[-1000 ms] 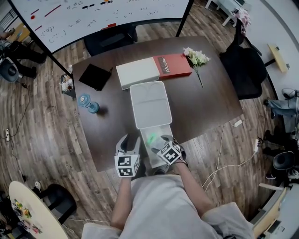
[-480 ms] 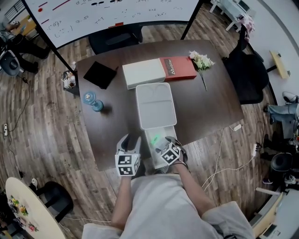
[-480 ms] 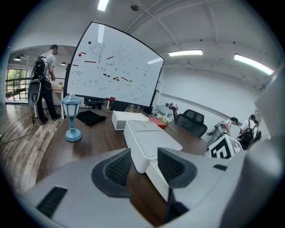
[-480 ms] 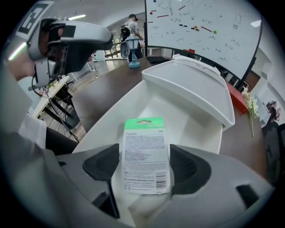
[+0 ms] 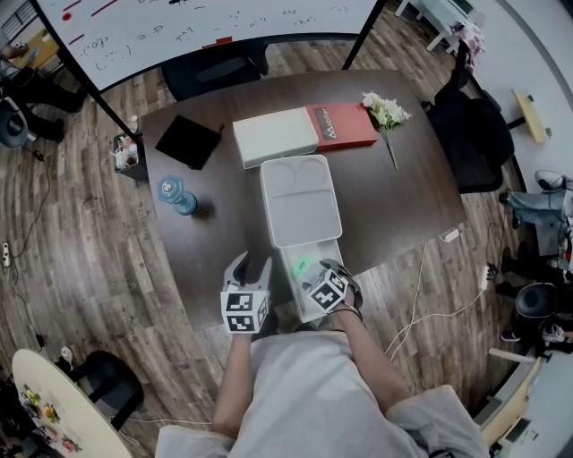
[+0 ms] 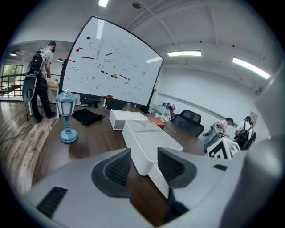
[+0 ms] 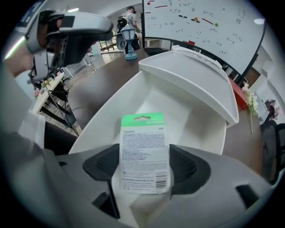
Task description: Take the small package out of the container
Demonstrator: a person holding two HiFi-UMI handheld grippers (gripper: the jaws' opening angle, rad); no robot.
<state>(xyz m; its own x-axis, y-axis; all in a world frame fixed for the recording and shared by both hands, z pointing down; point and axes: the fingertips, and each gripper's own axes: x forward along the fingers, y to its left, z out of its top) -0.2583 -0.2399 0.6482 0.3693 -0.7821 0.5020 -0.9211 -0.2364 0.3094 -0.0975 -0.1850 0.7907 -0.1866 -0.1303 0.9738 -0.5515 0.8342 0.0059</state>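
A white open container point(image 5: 315, 300) stands at the table's near edge, and its lid point(image 5: 300, 201) lies over its far half. My right gripper point(image 5: 315, 271) is over the open end, shut on the small package point(image 7: 144, 151), a white card with a green top. The package point(image 5: 303, 266) stands upright between the jaws, above the bare container floor point(image 7: 173, 104). My left gripper point(image 5: 249, 271) hangs open just left of the container point(image 6: 153, 149), with nothing between its pads point(image 6: 119, 168).
Beyond the container lie a white box point(image 5: 273, 136) and a red box point(image 5: 349, 125). White flowers point(image 5: 387, 112) are at the far right, a black pad point(image 5: 188, 141) and a blue lantern point(image 5: 176, 195) at the left. A whiteboard point(image 5: 206, 27) and an office chair point(image 5: 466, 134) flank the table.
The head view has drifted a little. Both grippers and the package stay where they were relative to the container.
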